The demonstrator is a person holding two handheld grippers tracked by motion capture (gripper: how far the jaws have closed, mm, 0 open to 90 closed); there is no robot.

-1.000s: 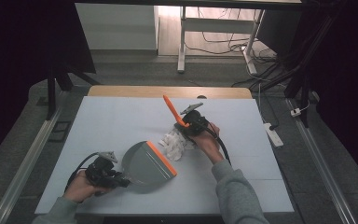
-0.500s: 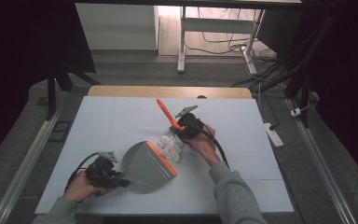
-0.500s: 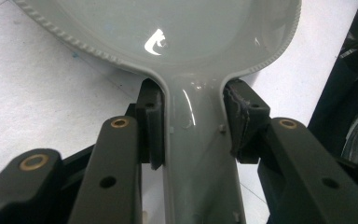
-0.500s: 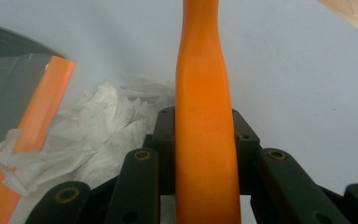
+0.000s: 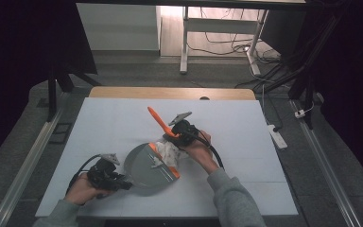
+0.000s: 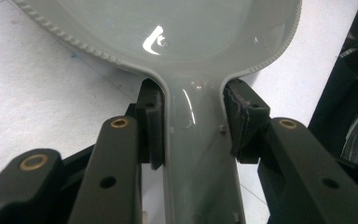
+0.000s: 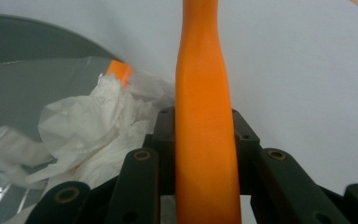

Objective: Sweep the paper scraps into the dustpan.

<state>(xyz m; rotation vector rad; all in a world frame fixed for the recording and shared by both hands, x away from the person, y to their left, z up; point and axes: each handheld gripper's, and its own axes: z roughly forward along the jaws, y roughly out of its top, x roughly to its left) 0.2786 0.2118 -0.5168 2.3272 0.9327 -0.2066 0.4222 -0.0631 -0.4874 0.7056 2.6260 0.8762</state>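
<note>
On the white tabletop a person works with a gripper in each hand. The left gripper, near the front left edge, has its fingers clamped on either side of the narrow handle of a grey dustpan; in the left gripper view the handle runs up between the pads into the wide, ridged-rim pan. The dustpan lies flat on the tabletop, with an orange strip along its far edge. The right gripper, just beyond that edge, has its fingers closed on an orange handle, which slants up and away to the left in the high view. Crumpled white paper sits at the dustpan's orange edge, directly under the right gripper; the right gripper view shows it partly over the grey pan surface.
</note>
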